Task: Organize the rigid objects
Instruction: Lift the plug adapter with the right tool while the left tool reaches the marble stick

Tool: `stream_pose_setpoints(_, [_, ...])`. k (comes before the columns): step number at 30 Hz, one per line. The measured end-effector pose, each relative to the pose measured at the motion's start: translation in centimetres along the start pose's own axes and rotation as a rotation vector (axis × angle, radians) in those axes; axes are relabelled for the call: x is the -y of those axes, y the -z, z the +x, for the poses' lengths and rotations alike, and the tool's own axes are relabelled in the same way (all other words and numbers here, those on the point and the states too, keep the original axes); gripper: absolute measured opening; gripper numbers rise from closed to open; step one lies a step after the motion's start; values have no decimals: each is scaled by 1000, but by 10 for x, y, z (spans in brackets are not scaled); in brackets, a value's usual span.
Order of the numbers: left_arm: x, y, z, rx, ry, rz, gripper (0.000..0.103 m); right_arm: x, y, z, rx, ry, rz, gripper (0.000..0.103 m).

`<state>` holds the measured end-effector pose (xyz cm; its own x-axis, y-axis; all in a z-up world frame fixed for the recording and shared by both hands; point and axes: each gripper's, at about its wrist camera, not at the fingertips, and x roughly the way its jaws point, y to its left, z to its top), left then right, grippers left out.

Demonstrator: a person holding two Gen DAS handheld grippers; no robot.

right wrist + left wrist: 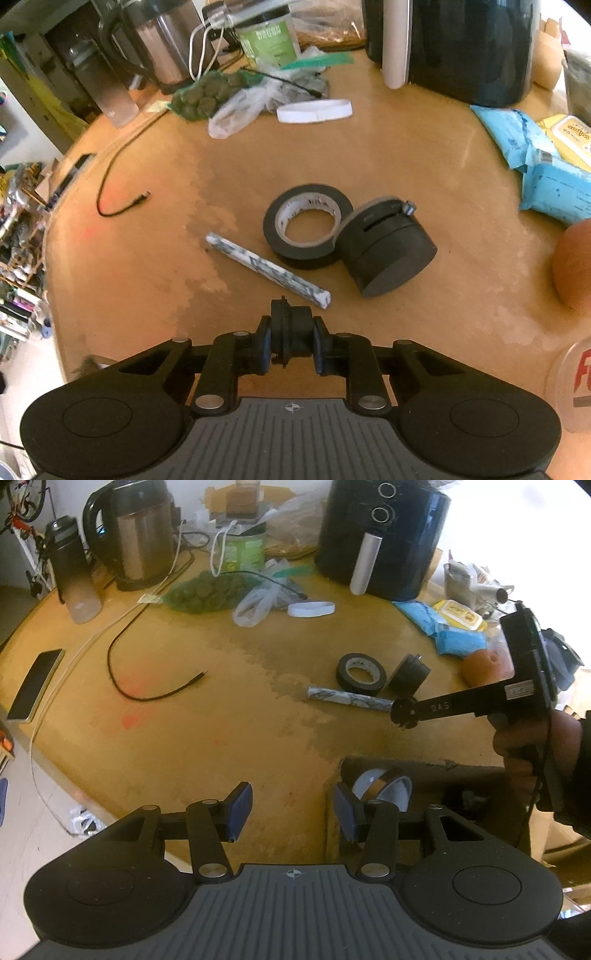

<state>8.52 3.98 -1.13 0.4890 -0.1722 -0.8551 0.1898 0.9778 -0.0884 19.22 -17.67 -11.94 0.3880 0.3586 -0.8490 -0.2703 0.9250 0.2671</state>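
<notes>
Where varnish has worn, the wooden table (369, 155) looks patchy.

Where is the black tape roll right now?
The tape roll lies mid-table in the right wrist view, touching the black puck on its right, behind the marbled stick.

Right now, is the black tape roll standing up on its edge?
No, the black tape roll lies flat on the table, its hole facing up, beside the black cylinder.
</notes>
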Motion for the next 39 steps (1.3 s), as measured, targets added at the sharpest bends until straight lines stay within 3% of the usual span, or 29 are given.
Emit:
stream_pose_setpoints(17, [18, -17, 5, 26, 59, 82, 48, 16, 18, -70, 97, -3, 80, 24])
stream_pose_setpoints(19, [19, -19, 7, 25, 66, 93, 50, 18, 23, -77, 105, -2, 94, 24])
stream_pose_setpoints(23, [21, -24, 11, 28, 74, 112, 66, 21, 31, -89, 124, 3, 123, 24])
stream_pose_setpoints(39, [37, -46, 36, 26, 93, 250, 67, 35, 68, -129, 176, 47, 237, 24])
